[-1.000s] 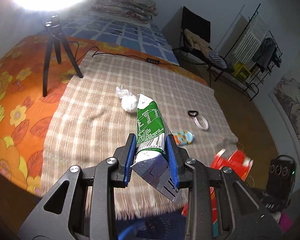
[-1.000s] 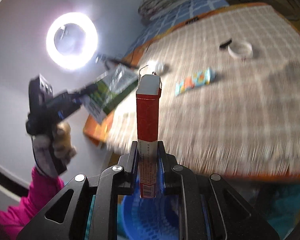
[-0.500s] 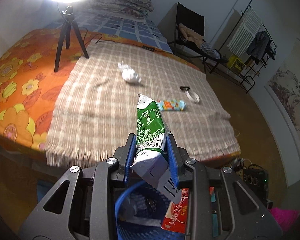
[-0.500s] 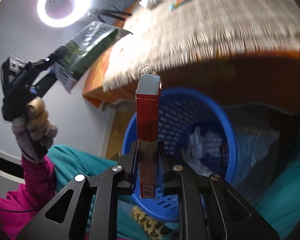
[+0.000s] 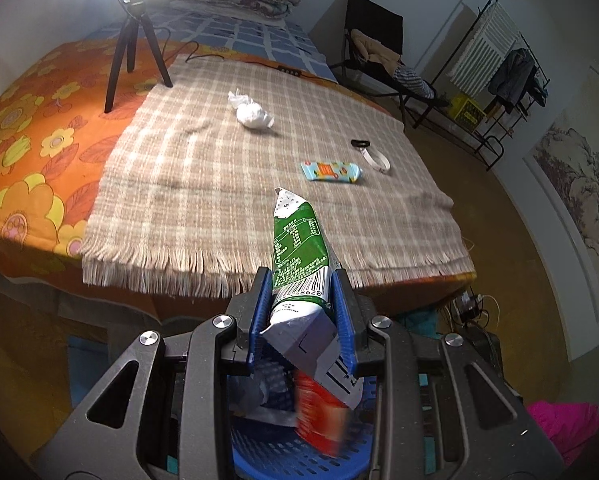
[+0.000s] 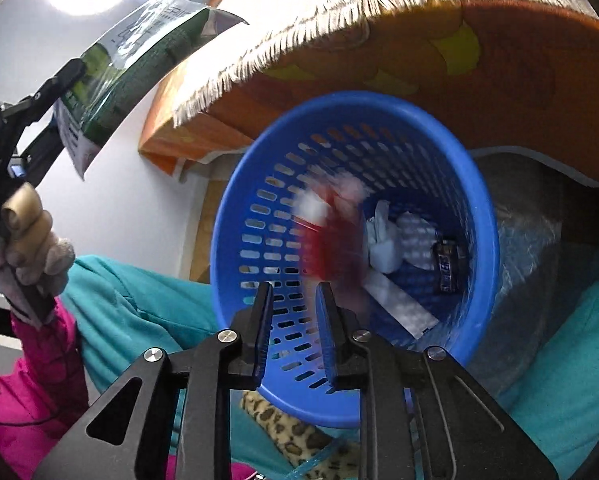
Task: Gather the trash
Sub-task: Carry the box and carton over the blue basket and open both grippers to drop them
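Observation:
My left gripper [image 5: 302,280] is shut on a green and white snack bag [image 5: 299,256], held above the blue basket [image 5: 299,456]. From the right wrist view the same green bag [image 6: 139,60] hangs in the left gripper at upper left. My right gripper [image 6: 293,296] stands open over the blue basket [image 6: 475,216], and a blurred red box [image 6: 335,240] is dropping into it; that red box [image 5: 319,416] also shows below the left gripper. White crumpled paper [image 6: 383,244] lies inside. On the plaid cloth lie a white wad [image 5: 253,114] and a light blue wrapper [image 5: 331,171].
A black tripod [image 5: 133,40] with a ring light stands at the bed's far left. A white band with a black clip [image 5: 373,156] lies near the wrapper. A chair [image 5: 373,52] and drying rack [image 5: 495,64] stand to the right. A person's pink sleeve [image 6: 39,380] and teal fabric flank the basket.
My right gripper opened and let go of the red box, which now falls into the basket. The left gripper drew back over the basket with the green bag still held.

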The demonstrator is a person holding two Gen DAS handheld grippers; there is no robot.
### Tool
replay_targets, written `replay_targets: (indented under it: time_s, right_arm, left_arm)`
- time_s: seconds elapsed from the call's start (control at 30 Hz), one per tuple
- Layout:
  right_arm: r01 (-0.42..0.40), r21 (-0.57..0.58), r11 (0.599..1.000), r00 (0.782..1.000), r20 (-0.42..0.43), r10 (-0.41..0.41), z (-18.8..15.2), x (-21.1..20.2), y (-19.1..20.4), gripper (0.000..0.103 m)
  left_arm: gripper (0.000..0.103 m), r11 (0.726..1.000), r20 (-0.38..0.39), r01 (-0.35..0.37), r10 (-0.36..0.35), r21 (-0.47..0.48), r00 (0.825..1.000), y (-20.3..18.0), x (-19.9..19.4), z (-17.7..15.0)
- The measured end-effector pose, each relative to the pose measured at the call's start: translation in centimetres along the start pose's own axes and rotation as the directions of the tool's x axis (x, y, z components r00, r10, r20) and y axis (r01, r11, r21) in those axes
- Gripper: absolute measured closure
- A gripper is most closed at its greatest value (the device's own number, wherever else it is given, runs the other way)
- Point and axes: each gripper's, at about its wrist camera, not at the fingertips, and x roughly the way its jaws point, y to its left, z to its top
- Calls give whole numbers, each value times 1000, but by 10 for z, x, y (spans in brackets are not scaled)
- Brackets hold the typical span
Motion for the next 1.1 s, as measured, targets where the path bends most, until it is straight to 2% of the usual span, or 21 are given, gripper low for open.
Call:
replay_targets:
  time_s: [0.33, 0.67, 0.83, 1.1]
  right_arm:
    - [42, 10, 999, 999, 26, -42, -1, -8, -4, 78]
    - [107, 11, 994, 990, 93, -108, 1, -29, -10, 74]
    - [120, 25, 993, 986, 112, -122, 3, -36, -15, 71]
    - [123, 27, 992, 985, 120, -125, 3, -39, -16, 70]
  left_arm:
    - [73, 1000, -61, 18, -18, -3, 998, -1, 5, -22]
    - [73, 999, -181, 38, -32, 26, 983, -10, 26, -54]
    - [73, 998, -233, 16, 0, 67, 973, -16, 39, -67]
    - [73, 995, -269, -3, 29, 96, 963, -19, 49, -74]
